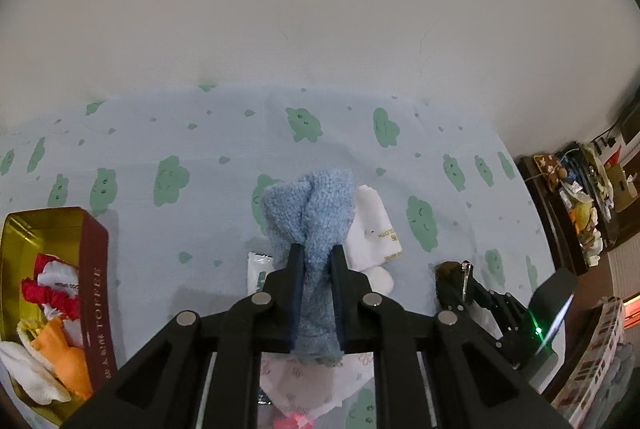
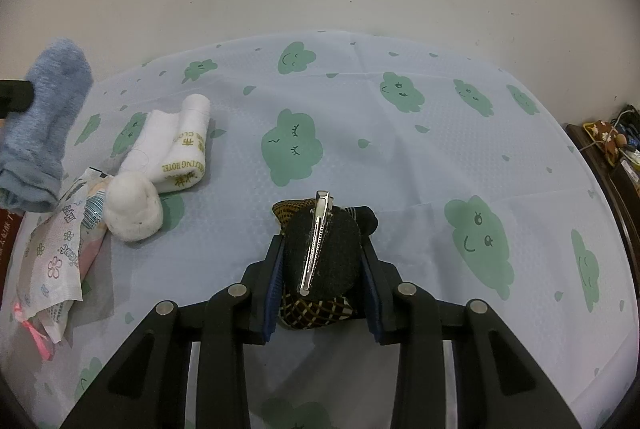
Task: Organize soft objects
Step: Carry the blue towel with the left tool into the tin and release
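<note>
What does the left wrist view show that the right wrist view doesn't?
Only the left wrist view shows the gold-lined tin at the left, holding red, white and orange soft items, and the left hand-held gripper shut on the blue sock.

Only the right wrist view shows the right hand-held gripper shut on a dark hair accessory with a silver clip, and the white ball in full.

Both show the blue sock, the rolled white cloth with gold lettering, and the cloud-print table cover.

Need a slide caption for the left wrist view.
Left gripper shut on blue fuzzy sock, lifted above cloud-print cloth.
</note>
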Demonstrator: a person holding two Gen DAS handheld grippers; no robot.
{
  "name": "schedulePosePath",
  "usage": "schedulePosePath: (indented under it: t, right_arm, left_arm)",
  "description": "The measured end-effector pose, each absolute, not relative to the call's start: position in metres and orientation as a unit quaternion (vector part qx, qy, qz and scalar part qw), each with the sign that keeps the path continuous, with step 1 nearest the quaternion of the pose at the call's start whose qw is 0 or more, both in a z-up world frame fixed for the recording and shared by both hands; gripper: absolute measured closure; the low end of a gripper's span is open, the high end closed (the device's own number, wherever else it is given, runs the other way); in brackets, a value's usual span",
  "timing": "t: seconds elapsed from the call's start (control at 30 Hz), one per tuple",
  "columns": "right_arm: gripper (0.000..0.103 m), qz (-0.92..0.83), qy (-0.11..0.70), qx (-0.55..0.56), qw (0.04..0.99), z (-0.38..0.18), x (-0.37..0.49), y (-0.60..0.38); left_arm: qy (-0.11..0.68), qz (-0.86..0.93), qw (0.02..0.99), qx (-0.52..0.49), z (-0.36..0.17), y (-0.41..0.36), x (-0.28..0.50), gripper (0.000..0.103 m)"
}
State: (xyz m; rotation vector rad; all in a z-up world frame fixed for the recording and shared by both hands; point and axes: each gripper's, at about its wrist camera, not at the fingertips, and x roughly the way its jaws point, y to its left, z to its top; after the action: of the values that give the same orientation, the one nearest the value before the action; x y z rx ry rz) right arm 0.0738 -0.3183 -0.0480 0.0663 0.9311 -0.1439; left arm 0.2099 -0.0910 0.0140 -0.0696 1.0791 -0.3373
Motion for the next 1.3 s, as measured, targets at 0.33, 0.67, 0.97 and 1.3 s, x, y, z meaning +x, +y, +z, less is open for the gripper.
schedulePosePath:
  t: [0.33, 0.67, 0.97, 1.3]
  right_arm:
    - [0.069, -0.069, 0.449, 0.032, 0.891, -0.048, 0.074, -0.318]
    - [0.069, -0.07, 0.449, 0.032, 0.89, -0.049, 0.074, -0.318]
    - [0.069, -0.07, 0.449, 0.031, 0.89, -0.049, 0.074, -0.317]
    - [0.069, -0.07, 0.449, 0.031, 0.89, -0.048, 0.074, -0.317]
  left_arm:
    - [0.494, -0.133, 0.859, -0.035, 0.041, -0.055, 0.195, 0.091]
    - [0.475, -0.074, 0.876, -0.029, 0.067, 0.005, 0.182, 0.091]
    - [0.47, -0.013, 0.882, -0.037, 0.072, 0.069, 0.178, 0.091]
    - [0.482, 0.051, 0.874, -0.047, 0.052, 0.123, 0.183, 0.091]
